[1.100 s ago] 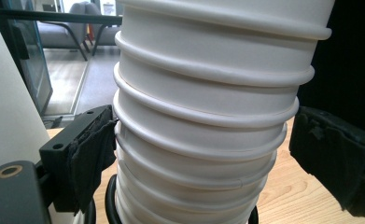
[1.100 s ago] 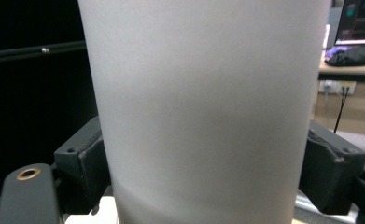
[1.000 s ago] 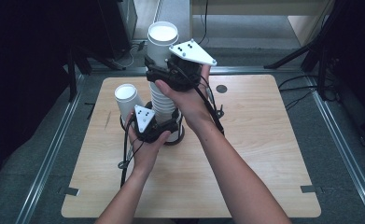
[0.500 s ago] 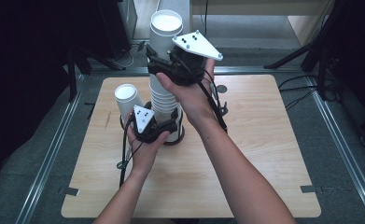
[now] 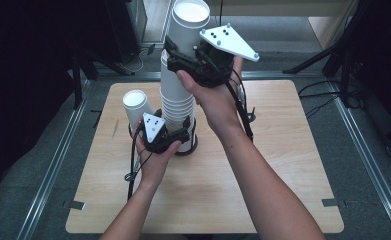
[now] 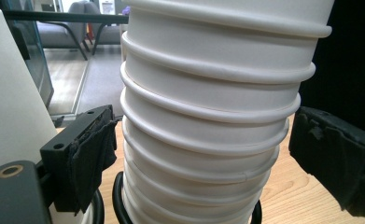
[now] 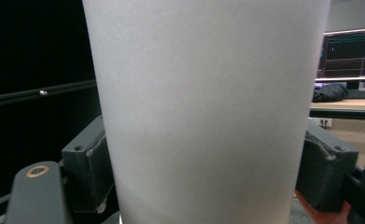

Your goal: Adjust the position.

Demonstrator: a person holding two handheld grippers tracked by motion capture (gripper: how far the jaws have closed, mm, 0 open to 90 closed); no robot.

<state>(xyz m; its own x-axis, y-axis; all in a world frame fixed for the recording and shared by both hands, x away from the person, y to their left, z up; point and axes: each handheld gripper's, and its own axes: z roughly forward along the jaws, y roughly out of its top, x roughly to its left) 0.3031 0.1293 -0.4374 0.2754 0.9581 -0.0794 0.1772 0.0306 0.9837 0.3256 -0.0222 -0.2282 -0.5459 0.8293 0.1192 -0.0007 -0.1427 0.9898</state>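
A tall stack of white paper cups (image 5: 177, 107) (image 6: 208, 140) stands in a black ring base (image 5: 193, 148) at the middle of the wooden table (image 5: 283, 165). My left gripper (image 5: 182, 132) (image 6: 203, 154) is low on the stack, with a pad against each side of it. My right gripper (image 5: 180, 52) (image 7: 203, 172) is shut on the top cup (image 5: 189, 22) (image 7: 208, 116), whose lower part sits in the stack. Its jaws have just been closing tighter on that cup. A single white cup (image 5: 134, 103) (image 6: 7, 84) stands upright just left of the stack.
Metal rails (image 5: 53, 170) run along the table's left and right sides. Black stand legs and cables (image 5: 328, 65) lie on the floor behind and to the right. A cable (image 5: 133, 175) trails from the left gripper over the table's near left.
My right gripper has risen with the top cup, drawing it up out of the stack. The left gripper and the stack's base have stayed put.
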